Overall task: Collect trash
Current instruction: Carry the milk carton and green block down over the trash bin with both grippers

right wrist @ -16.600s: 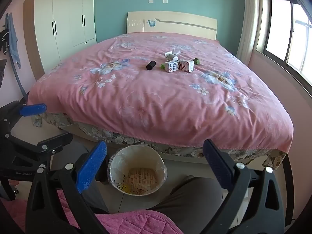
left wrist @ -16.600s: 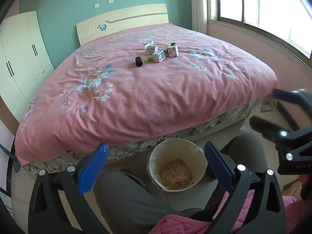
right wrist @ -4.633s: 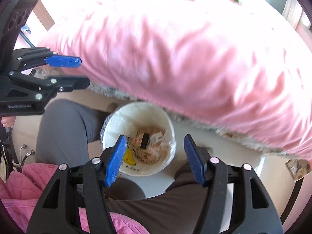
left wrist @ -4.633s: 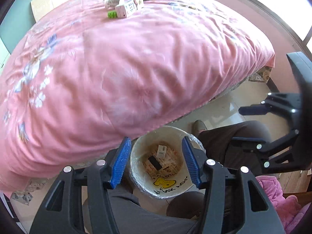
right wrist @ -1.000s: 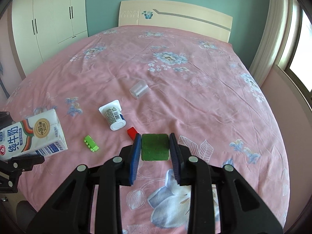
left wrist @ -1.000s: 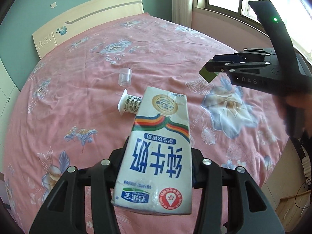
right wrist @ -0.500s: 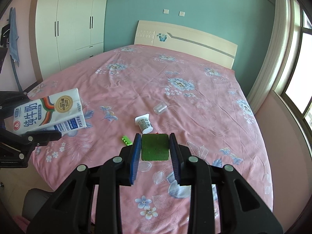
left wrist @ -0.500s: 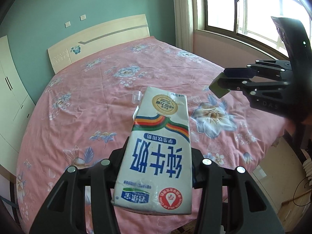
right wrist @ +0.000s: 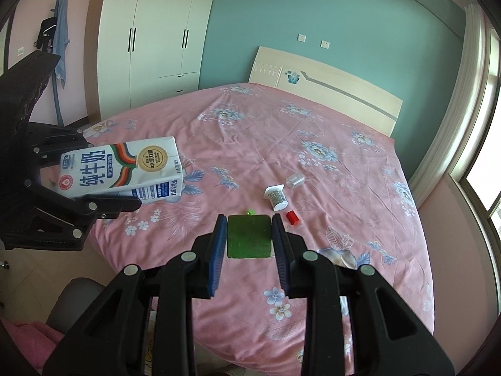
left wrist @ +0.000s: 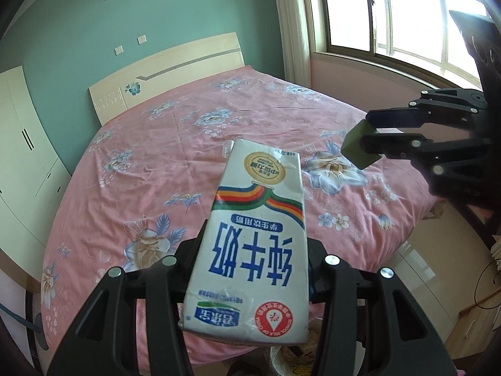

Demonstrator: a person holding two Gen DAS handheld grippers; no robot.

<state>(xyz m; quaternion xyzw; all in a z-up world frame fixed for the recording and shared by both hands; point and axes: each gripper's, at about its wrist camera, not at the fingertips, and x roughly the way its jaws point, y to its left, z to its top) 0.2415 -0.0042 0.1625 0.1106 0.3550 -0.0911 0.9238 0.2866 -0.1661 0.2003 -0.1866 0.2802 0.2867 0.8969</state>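
Milk carton (left wrist: 256, 244) clamped in left hand-held gripper (left wrist: 253, 269), right hand-held gripper (right wrist: 249, 241) gripping green block (right wrist: 249, 236), red piece (right wrist: 292, 217) only rightward.

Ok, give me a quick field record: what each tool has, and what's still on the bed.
left tool: shut on white milk carton
right tool: shut on green square block
still on pink floral bedspread: white yogurt cup on its side, clear plastic cup, small red piece, small green piece
bin: only its rim shows below the carton
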